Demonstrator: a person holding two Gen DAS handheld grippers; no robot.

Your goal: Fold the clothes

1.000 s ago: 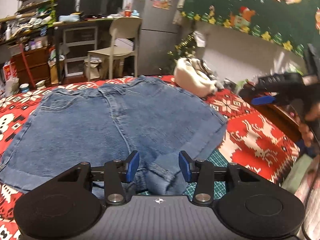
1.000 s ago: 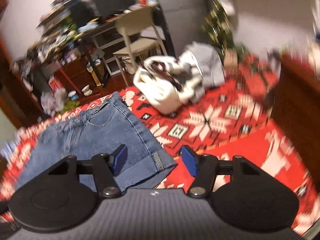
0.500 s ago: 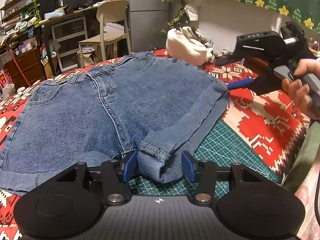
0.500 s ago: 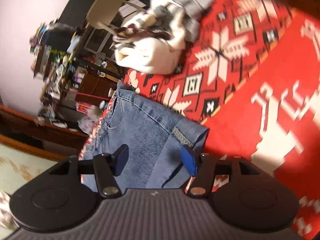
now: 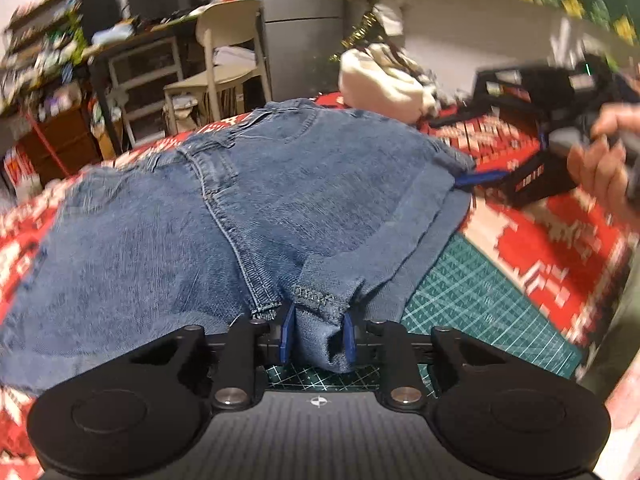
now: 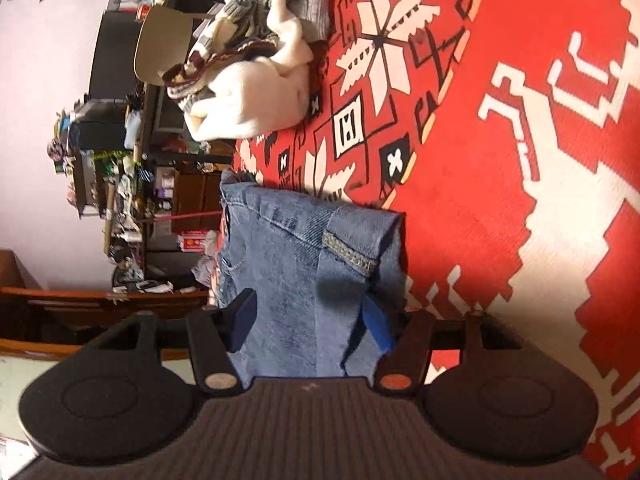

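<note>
Left wrist view: the denim shorts (image 5: 192, 216), spread on the red patterned surface (image 5: 532, 236), are clamped at the near cuff by the left gripper (image 5: 317, 339) and approached at the far cuff by the half-parted right gripper (image 6: 310, 320).

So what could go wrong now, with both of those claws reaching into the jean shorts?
1. The left gripper pinches only a small bunch of the denim shorts at the cuff; a pull might slip it free.
2. The right gripper stands wide around the other cuff, seemingly not clamped, so one side may lift alone and fold crooked.
3. The pile of clothes lies close by on the red blanket; a swung leg could drag into it.
</note>
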